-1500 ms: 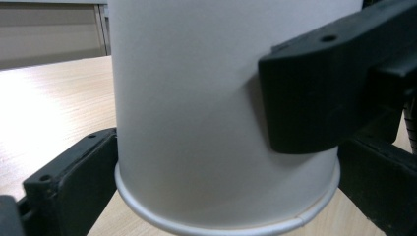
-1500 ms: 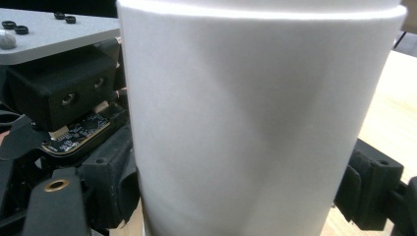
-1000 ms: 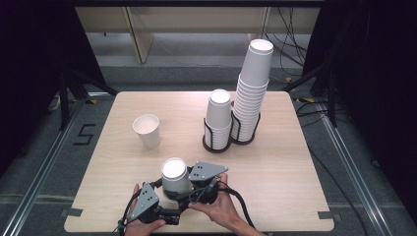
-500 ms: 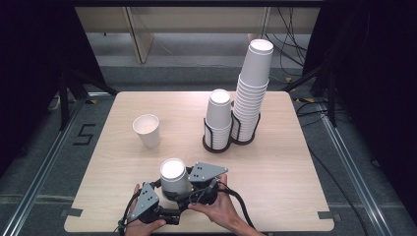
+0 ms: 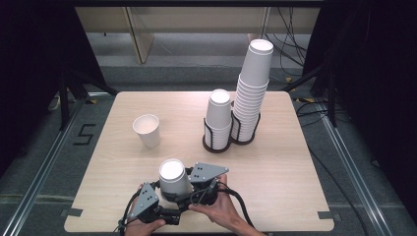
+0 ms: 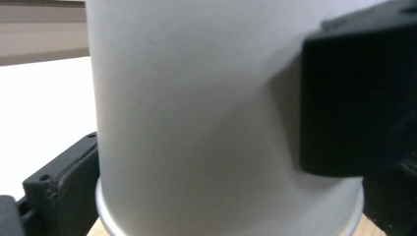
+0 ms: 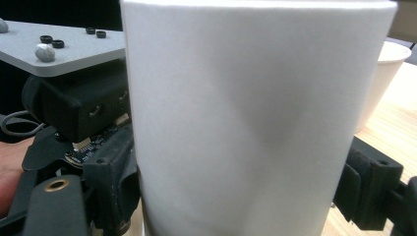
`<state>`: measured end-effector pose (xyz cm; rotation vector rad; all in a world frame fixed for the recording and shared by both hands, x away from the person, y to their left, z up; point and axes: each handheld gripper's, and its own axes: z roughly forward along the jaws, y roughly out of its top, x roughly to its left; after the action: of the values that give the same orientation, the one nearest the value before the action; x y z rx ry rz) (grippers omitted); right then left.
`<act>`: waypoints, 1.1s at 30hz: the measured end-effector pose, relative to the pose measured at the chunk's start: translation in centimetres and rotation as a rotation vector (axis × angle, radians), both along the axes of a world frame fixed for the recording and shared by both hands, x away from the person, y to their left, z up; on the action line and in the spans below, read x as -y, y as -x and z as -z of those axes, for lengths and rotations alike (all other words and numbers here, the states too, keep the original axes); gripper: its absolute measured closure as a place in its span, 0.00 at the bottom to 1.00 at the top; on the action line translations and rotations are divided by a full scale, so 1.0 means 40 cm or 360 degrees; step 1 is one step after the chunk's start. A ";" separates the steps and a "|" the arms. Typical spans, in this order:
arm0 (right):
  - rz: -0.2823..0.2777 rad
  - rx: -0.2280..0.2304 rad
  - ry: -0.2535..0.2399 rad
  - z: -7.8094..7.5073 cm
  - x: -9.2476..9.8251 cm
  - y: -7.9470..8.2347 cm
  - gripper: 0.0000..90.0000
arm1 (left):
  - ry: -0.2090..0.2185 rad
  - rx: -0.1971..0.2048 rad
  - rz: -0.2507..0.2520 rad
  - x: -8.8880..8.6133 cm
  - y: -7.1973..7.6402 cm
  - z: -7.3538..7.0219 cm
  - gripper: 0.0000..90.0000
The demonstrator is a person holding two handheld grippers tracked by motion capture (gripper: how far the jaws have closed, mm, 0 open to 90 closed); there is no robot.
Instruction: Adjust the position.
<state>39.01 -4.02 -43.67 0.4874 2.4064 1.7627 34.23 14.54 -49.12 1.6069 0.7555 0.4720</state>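
Both gripper views are basically a wall of white paper, so you can't see much past the upside-down cup sitting rim-down at the near edge of the table. The left gripper has its jaws pressed on the cup's sides, and its lower rim is partly cut off at the bottom of the left gripper view. The right gripper is clamped on the same cup from the other side, hands mostly cropped at the frame's bottom. Farther back stands an upright cup, then a short stack and a tall stack in black wire holders. Compared with a second ago, nothing has budged that I can see; same grip, same spot.
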 end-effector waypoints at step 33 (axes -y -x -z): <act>-0.0043 -0.0193 -0.0002 -0.095 0.057 -0.034 0.28 | -0.0258 -0.0013 0.0077 0.009 0.005 0.002 0.09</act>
<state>40.38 -6.31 -39.86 0.5808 2.5037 1.7954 34.01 14.16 -49.20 1.7749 0.6974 0.5023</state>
